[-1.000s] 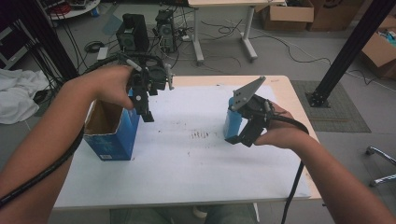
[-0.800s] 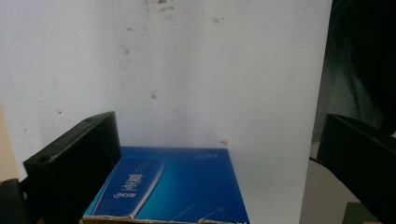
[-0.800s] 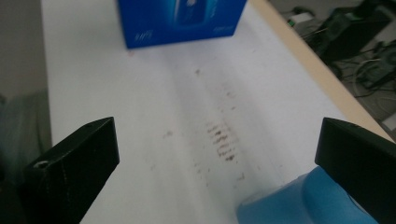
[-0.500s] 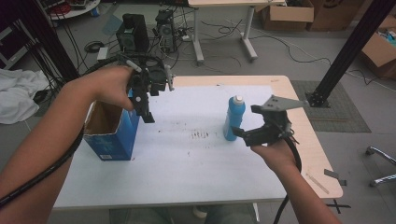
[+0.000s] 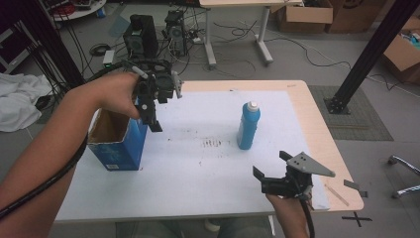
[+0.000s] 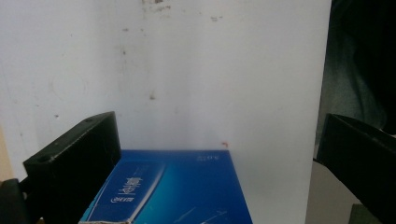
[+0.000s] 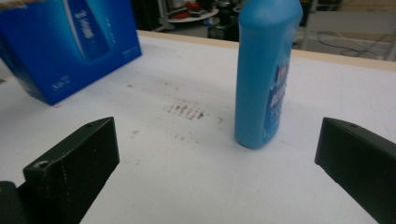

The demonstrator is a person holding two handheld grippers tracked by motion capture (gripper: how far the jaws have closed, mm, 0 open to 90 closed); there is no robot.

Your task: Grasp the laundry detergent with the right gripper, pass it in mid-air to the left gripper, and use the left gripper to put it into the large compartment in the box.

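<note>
A tall blue bottle with a white cap stands upright on the white table mat, right of centre. It stands free, a little ahead of my right gripper, which is open near the table's front edge. In the right gripper view the bottle rises between and beyond the wide-apart jaws of the right gripper. An open-topped blue carton stands at the left. My left gripper hangs open just above its right rim. In the left gripper view the carton lies below the spread jaws of the left gripper.
A patch of dark smudges marks the mat between carton and bottle. The bare wooden table edge runs along the right. Behind the table stand computer towers among cables; a black post rises at the right.
My right gripper let go of the bottle, opened and drew back toward the table's front edge. The bottle stays upright. The left gripper has held its place over the carton.
</note>
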